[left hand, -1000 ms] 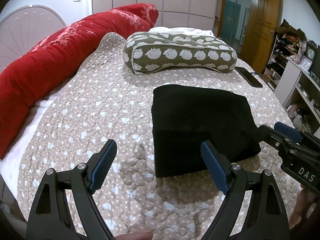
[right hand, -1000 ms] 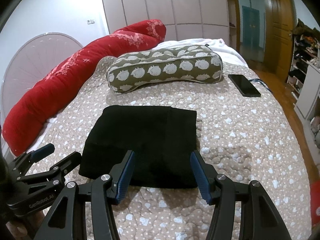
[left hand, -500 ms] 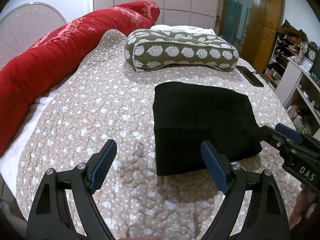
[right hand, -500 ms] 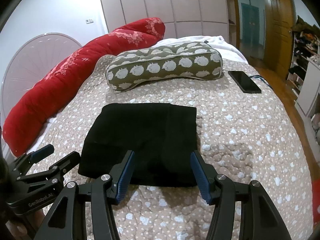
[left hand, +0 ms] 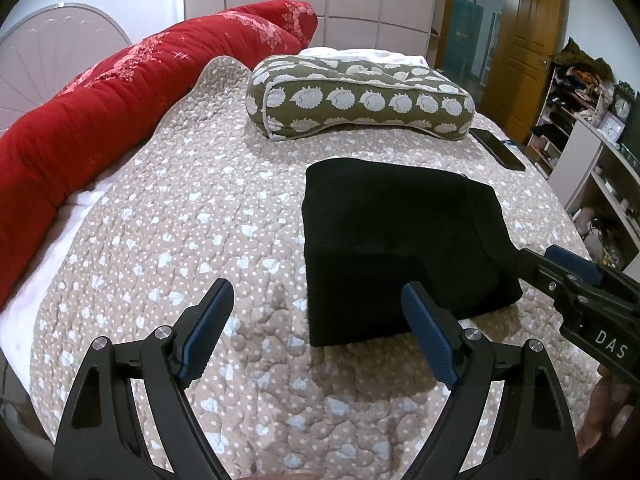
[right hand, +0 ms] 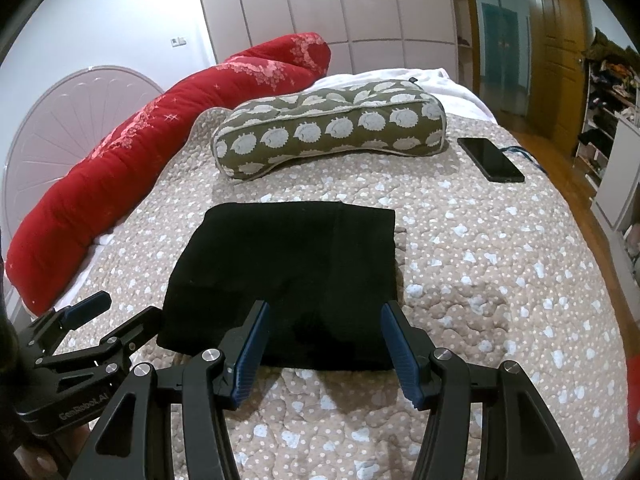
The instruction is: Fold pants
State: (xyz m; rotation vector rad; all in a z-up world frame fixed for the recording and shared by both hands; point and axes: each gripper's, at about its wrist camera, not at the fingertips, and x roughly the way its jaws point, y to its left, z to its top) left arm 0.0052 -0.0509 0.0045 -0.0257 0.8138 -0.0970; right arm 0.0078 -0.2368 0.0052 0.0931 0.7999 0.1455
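The black pants lie folded into a compact rectangle on the beige quilted bed; they also show in the right wrist view. My left gripper is open and empty, held just short of the pants' near left corner. My right gripper is open and empty, hovering at the pants' near edge. The right gripper also shows at the right in the left wrist view, and the left gripper at the lower left in the right wrist view.
A green patterned pillow lies behind the pants. A red bolster runs along the left side. A black phone lies at the back right. Shelves and a wooden door stand to the right.
Both grippers have drawn back and up slightly from the folded pants. The pants have not moved.
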